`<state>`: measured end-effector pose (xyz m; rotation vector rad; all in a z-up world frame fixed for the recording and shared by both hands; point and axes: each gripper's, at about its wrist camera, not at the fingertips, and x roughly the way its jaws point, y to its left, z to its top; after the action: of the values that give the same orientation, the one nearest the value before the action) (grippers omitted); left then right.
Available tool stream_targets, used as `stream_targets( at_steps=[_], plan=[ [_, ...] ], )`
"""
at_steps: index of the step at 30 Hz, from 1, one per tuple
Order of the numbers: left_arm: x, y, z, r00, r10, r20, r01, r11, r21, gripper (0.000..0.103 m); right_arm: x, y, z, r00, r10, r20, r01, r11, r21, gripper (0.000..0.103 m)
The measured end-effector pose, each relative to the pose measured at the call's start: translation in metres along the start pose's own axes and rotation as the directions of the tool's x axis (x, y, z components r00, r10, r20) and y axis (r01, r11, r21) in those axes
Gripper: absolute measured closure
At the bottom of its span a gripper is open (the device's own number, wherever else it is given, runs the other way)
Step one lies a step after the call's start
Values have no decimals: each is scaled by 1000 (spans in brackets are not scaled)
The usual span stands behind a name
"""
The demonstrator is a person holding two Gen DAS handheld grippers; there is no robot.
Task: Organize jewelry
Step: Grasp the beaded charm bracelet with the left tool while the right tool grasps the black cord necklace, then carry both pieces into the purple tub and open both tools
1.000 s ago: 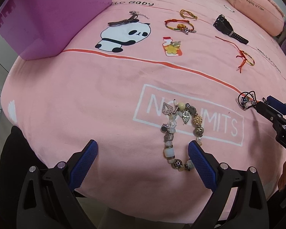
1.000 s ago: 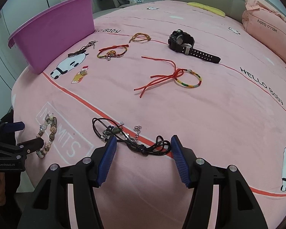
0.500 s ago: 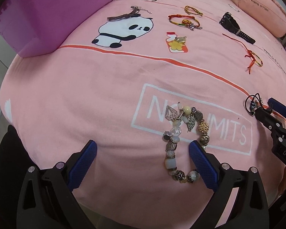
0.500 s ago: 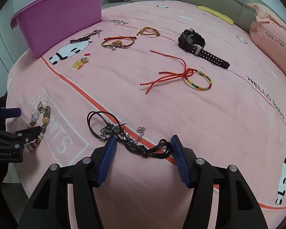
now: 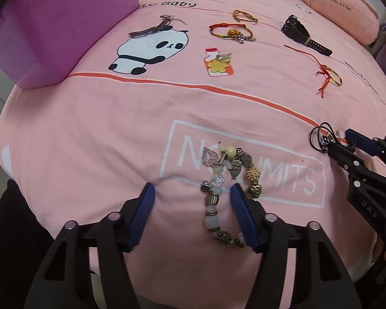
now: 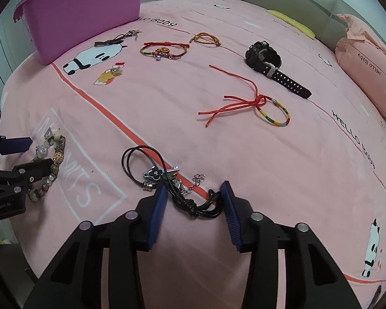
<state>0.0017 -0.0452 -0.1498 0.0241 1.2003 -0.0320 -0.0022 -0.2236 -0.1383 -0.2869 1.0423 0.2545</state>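
Jewelry lies spread over the pink bedspread (image 5: 90,141), and I have a gripper down on a piece at each near corner. My left gripper (image 5: 191,200) is closing around one side of the beaded charm bracelet (image 5: 226,180), which sits on the white lettering near the bed's edge; one strand is between the jaws, but the pads are not pressing it. My right gripper (image 6: 193,198) is closing over the knotted end of the black cord necklace (image 6: 167,177), lying across the orange stripe; the cord sits between the jaws with gaps on both sides. Farther off I see a red string bracelet (image 6: 249,105), a black watch (image 6: 270,64), a charm bracelet on red cord (image 6: 164,49) and a small braided band (image 6: 205,38). At far left stands the purple tub (image 6: 85,7), with a brown cord piece (image 6: 115,40) just beside it.
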Motion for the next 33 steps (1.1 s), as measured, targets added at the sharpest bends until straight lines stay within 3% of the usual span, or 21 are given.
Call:
stream_targets(
  at_steps=[1,5,6,13,21,33],
  plan=[
    [-1,-2,1,1000,-5,3,5,1000,7,57,0,3,1,1000,12,-5,-12,1000,-6,83],
    [-6,-8,2,999,-48,2,48,999,25,86,1,16,2,1000,-18,-4,18,999,-29,91],
    [-8,-5,0,998,-63,0,63,998,17,89,0,15,1,1000,-13,-2,13,1000,-16,91],
    [-21,10,2,988,-154,-8,154,988,-3,89,-18,5,-1,998,59,29,-62,992,113,92],
    [-45,11,8,970,-240,25,239,970,49,89,-47,8,-5,994,71,80,-86,975,205,92],
    [-72,22,18,951,-298,80,291,953,89,89,-83,13,7,986,61,155,-108,943,314,92]
  ],
)
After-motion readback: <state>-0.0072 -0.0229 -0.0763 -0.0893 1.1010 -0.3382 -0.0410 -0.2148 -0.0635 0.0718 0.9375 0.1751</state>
